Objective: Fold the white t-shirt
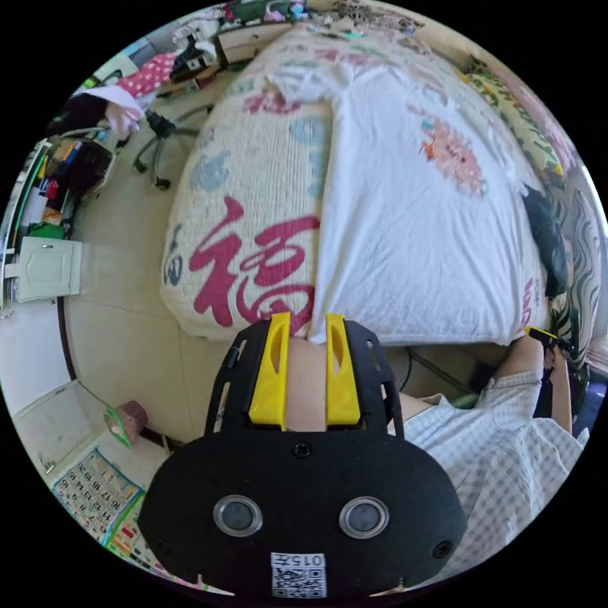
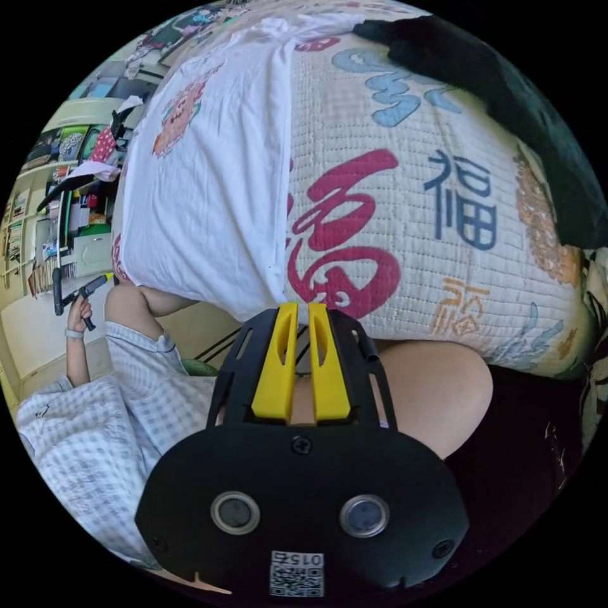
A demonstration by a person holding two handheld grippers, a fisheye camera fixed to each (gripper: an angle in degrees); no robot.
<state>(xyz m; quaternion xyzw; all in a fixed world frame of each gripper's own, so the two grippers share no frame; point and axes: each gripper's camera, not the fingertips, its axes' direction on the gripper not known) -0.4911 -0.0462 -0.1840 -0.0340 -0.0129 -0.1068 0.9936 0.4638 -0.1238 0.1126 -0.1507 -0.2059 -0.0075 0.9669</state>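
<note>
The white t-shirt point(image 1: 405, 209) with a pink print lies flat on the bed quilt point(image 1: 253, 190), its hem at the bed's near edge. My left gripper point(image 1: 308, 323) is at one hem corner. Its yellow jaws stand a little apart and the corner's tip lies between them. In the right gripper view, the t-shirt point(image 2: 209, 190) reaches down to my right gripper point(image 2: 303, 311). Those jaws are almost together with a thin slit, right beside the other hem corner; I cannot tell whether cloth is in the slit. Each view also shows the other gripper, the right gripper point(image 1: 539, 333) and the left gripper point(image 2: 95, 286).
A person in a checked shirt point(image 1: 506, 456) sits at the bed's edge, a knee point(image 2: 437, 392) under my right gripper. A dark garment point(image 2: 506, 101) lies on the quilt beside the t-shirt. An office chair point(image 1: 161, 136), shelves point(image 1: 38, 209) and tiled floor point(image 1: 126, 316) lie beyond the bed.
</note>
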